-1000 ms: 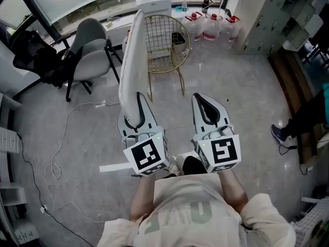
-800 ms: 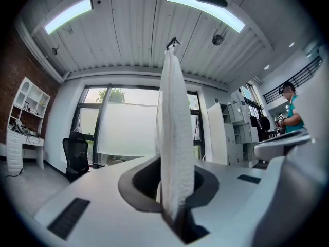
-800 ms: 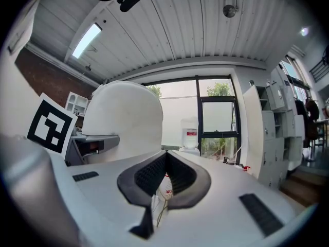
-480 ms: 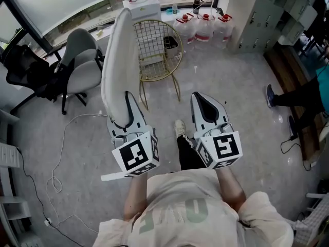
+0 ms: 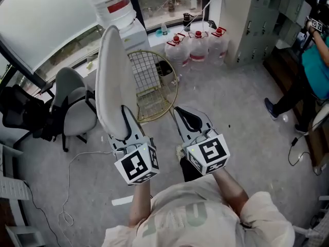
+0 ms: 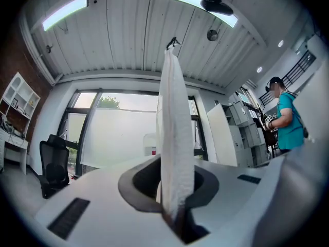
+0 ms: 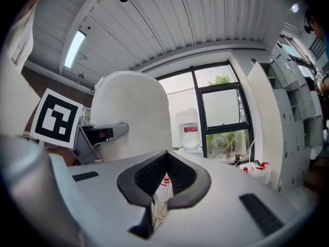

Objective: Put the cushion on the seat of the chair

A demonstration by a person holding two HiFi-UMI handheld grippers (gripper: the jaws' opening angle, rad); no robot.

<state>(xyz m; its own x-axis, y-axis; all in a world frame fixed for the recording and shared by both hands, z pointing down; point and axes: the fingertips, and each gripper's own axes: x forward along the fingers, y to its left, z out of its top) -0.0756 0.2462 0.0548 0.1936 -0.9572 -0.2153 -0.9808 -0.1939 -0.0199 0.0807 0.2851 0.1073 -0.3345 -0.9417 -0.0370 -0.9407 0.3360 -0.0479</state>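
Grey floor (image 5: 231,99) by windows, wire chair (image 5: 154,81) ahead, left gripper (image 5: 125,120) clamped on upright white cushion (image 5: 112,81), right gripper (image 5: 186,116) closed and empty beside it.

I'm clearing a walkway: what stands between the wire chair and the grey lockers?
Three red-capped water jugs on the floor, shown in the head view.

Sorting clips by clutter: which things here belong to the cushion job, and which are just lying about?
Job:
cushion, clamped upright in the left gripper
wire chair, nothing on its seat
right gripper, empty

Lying about:
grey chair
black chair
water jugs
dispenser
cable
lockers
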